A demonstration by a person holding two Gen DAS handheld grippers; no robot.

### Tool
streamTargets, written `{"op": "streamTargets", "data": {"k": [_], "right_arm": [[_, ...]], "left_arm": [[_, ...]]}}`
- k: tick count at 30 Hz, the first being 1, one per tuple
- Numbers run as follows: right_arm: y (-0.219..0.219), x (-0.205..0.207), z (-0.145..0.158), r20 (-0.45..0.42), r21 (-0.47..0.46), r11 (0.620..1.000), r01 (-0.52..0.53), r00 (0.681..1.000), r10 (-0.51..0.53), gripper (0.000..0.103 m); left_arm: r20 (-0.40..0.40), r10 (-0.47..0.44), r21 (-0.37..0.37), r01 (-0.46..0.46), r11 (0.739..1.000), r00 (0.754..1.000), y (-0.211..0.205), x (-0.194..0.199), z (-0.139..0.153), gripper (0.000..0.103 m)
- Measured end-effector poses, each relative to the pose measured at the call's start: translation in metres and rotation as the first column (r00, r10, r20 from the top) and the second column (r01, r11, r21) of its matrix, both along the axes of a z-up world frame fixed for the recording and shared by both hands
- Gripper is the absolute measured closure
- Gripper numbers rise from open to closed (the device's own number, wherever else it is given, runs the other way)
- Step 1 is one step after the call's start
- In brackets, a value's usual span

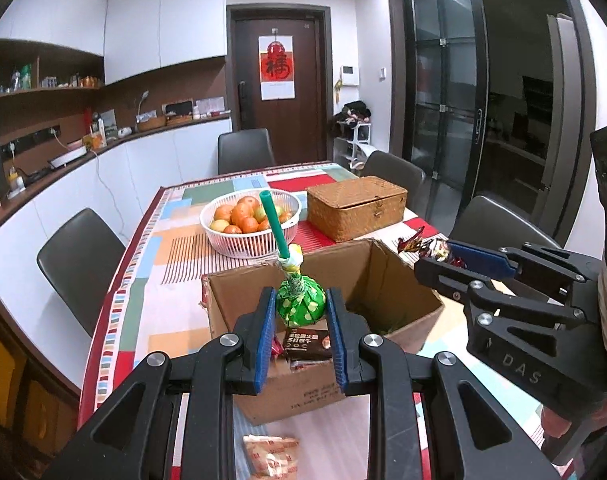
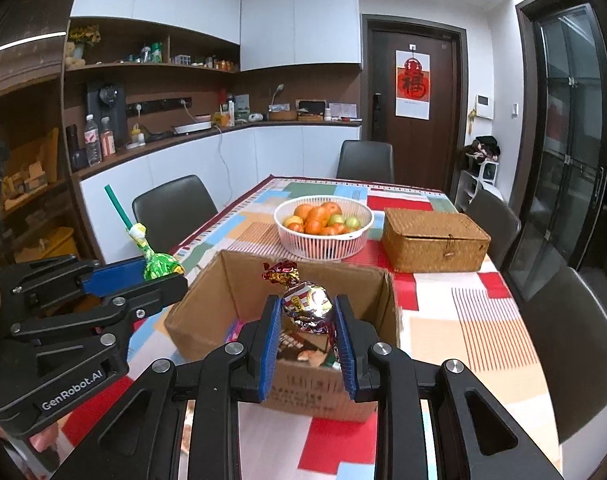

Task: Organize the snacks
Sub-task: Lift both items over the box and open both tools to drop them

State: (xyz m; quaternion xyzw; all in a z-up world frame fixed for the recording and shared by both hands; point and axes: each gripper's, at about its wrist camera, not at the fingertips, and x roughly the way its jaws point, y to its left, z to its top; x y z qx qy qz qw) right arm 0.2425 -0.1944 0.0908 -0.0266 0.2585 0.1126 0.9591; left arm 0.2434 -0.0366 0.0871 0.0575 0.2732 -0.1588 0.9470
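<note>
The left gripper [image 1: 301, 312] is clamped on a green-wrapped lollipop [image 1: 300, 306] at lower centre of its own view, the green stick slanting up toward the white fruit basket [image 1: 250, 222]. The right gripper [image 2: 308, 312] pinches a foil-wrapped candy [image 2: 308, 304], centre of its frame. Both sweets hang above the open cardboard box [image 2: 287, 280], where dark snack packets already lie (another packet sits outside it, bottom edge of the left view). Likely risks: the crinkly foil could slip from the narrow grip, the long stick may catch the box flap if lowered at an angle, and the two tools, being close, could knock together over the opening
</note>
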Motion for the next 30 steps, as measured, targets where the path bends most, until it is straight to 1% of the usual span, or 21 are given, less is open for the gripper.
{"op": "streamTargets", "data": {"k": [4,10,15,19,20,21,22,23,24,25,26,28,30], "right_arm": [[-0.004,0.018,0.0,-0.023,0.019,1.0,0.012,1.0,-0.012,0.075],[-0.004,0.045,-0.006,-0.062,0.006,1.0,0.022,0.998,-0.021,0.075],[-0.005,0.062,-0.016,-0.102,-0.011,1.0,0.027,0.994,-0.028,0.075],[-0.007,0.074,-0.026,-0.141,-0.016,0.999,0.034,0.989,-0.036,0.075],[-0.008,0.077,-0.029,-0.149,-0.018,0.999,0.036,0.988,-0.038,0.075],[-0.009,0.079,-0.031,-0.154,-0.019,0.999,0.04,0.987,-0.042,0.075],[-0.009,0.081,-0.033,-0.159,-0.019,0.999,0.041,0.986,-0.043,0.075],[-0.01,0.083,-0.035,-0.165,-0.022,0.999,0.04,0.985,-0.044,0.072],[-0.01,0.084,-0.037,-0.175,-0.031,0.998,0.045,0.983,-0.05,0.063],[-0.011,0.084,-0.038,-0.181,-0.036,0.998,0.056,0.982,-0.061,0.058],[-0.012,0.082,-0.038,-0.179,-0.032,0.997,0.064,0.981,-0.069,0.056],[-0.013,0.074,-0.039,-0.17,-0.027,0.998,0.064,0.983,-0.068,0.056],[-0.011,0.063,-0.039,-0.167,-0.036,0.998,0.049,0.984,-0.054,0.056]], "left_arm": [[-0.04,0.012,-0.007,-0.012,1.0,0.999,0.003,0.022,-0.002,0.077],[-0.101,0.023,0.009,-0.022,1.0,0.995,-0.002,0.052,-0.014,0.077],[-0.136,0.031,0.046,-0.025,0.999,0.99,-0.009,0.069,-0.026,0.077],[-0.148,0.04,0.084,-0.028,0.996,0.988,-0.015,0.077,-0.034,0.077],[-0.151,0.047,0.096,-0.033,0.995,0.987,-0.016,0.079,-0.036,0.073],[-0.153,0.06,0.108,-0.043,0.993,0.986,-0.018,0.08,-0.038,0.063],[-0.148,0.068,0.109,-0.052,0.993,0.987,-0.017,0.08,-0.038,0.059],[-0.139,0.074,0.103,-0.059,0.993,0.988,-0.016,0.078,-0.037,0.058],[-0.138,0.077,0.101,-0.064,0.993,0.987,-0.014,0.075,-0.036,0.058],[-0.135,0.079,0.098,-0.066,0.993,0.988,-0.013,0.073,-0.035,0.058],[-0.125,0.081,0.099,-0.068,0.993,0.989,-0.012,0.068,-0.034,0.058],[-0.103,0.09,0.109,-0.079,0.991,0.991,-0.01,0.056,-0.032,0.057],[-0.083,0.095,0.11,-0.086,0.99,0.992,-0.007,0.043,-0.03,0.053]]}}
